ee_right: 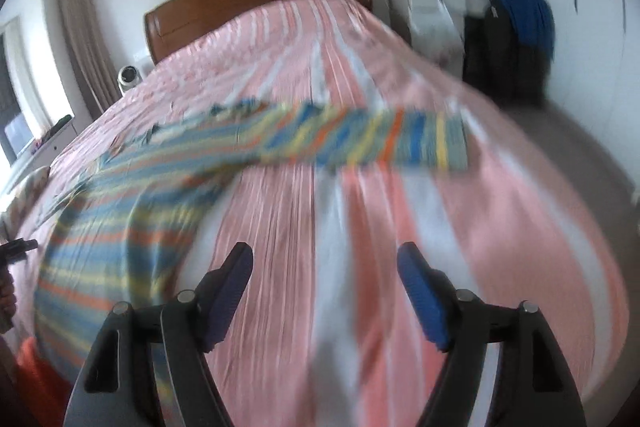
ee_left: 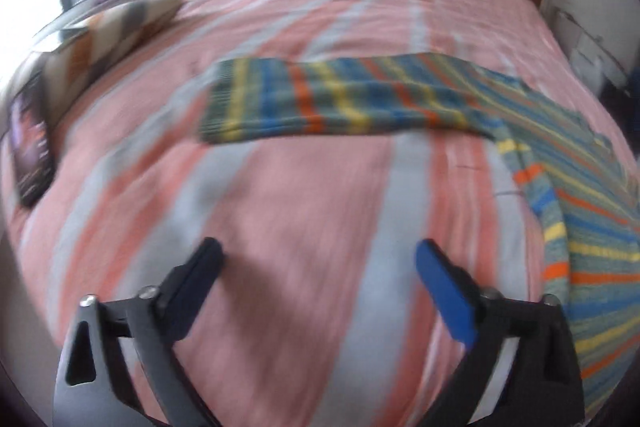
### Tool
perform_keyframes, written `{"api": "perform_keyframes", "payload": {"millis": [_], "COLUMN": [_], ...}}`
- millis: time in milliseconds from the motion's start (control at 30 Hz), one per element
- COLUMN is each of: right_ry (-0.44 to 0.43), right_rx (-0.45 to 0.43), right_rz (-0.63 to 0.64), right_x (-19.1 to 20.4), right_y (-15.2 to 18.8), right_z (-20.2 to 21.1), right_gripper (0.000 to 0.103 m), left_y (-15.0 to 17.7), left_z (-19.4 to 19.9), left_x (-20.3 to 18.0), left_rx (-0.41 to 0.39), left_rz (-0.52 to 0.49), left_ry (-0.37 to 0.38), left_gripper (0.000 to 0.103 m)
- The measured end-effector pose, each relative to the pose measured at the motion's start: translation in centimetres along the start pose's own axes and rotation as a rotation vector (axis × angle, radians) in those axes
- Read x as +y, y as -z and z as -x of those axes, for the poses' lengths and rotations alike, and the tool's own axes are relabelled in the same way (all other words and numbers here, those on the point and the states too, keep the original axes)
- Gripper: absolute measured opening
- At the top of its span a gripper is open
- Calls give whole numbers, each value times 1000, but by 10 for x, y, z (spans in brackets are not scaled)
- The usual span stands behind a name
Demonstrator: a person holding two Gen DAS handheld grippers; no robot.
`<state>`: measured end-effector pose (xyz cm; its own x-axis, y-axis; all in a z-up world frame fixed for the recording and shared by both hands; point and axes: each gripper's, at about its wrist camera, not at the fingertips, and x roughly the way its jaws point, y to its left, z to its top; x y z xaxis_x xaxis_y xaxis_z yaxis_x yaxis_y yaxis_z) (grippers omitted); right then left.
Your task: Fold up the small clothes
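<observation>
Your left gripper (ee_left: 320,259) and right gripper (ee_right: 324,263) both hang spread wide and empty above the pink-and-white striped bedspread (ee_left: 280,207). The multicoloured striped knit top (ee_left: 580,227) lies flat, probably ready for folding, one sleeve (ee_left: 328,103) stretching to 12 o'clock of the left gripper, the other sleeve (ee_right: 380,143) at 12 o'clock of the right

Nothing here can be read. The dark booklet (ee_left: 32,143) lying at the left edge of the left wrist view carries pale marks on its cover, but they are too blurred to make out as letters or numbers.
</observation>
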<state>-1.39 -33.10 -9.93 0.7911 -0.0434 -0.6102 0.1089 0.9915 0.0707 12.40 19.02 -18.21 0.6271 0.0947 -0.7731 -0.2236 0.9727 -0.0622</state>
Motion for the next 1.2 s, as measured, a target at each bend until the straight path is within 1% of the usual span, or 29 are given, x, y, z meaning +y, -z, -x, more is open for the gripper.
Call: {"api": "perform_keyframes", "payload": {"millis": [33, 67, 100, 133, 200, 233, 267, 333, 467, 633, 1200], "right_ry": [-1, 13, 43, 71, 99, 110, 93, 69, 61, 45, 37], "right_rx": [-30, -41, -41, -31, 30, 80, 81, 47, 45, 41, 32], "right_rz": [29, 48, 63, 71, 49, 13, -16, -46, -51, -52, -53], "right_x": [1, 1, 1, 0, -8, -16, -22, -28, -32, -33, -30], "right_y": [-4, -7, -7, -5, 5, 15, 20, 24, 24, 25, 28], "right_z": [-7, -13, -22, -31, -51, -63, -65, -60, -61, -62, -62], "right_gripper": [74, 74, 74, 74, 74, 74, 74, 75, 76, 78, 79], "left_y": [-1, 0, 1, 7, 12, 14, 15, 18, 22, 25, 24], "left_z": [-5, -10, -16, -16, -14, -13, -12, -13, -13, -11, -12], "left_x": [-1, -1, -2, -3, -7, -7, -8, -5, -6, -5, -5], "left_rx": [-5, -14, -27, -60, -94, -104, -107, -117, -141, -154, -154], "left_rz": [4, 12, 13, 0, -27, -34, -33, -27, -33, -29, -27], "left_ry": [-1, -8, -11, -22, -41, -44, -40, -24, -36, -32, -32], "left_gripper": [99, 102, 103, 103, 103, 103, 103, 103, 103, 103, 103]}}
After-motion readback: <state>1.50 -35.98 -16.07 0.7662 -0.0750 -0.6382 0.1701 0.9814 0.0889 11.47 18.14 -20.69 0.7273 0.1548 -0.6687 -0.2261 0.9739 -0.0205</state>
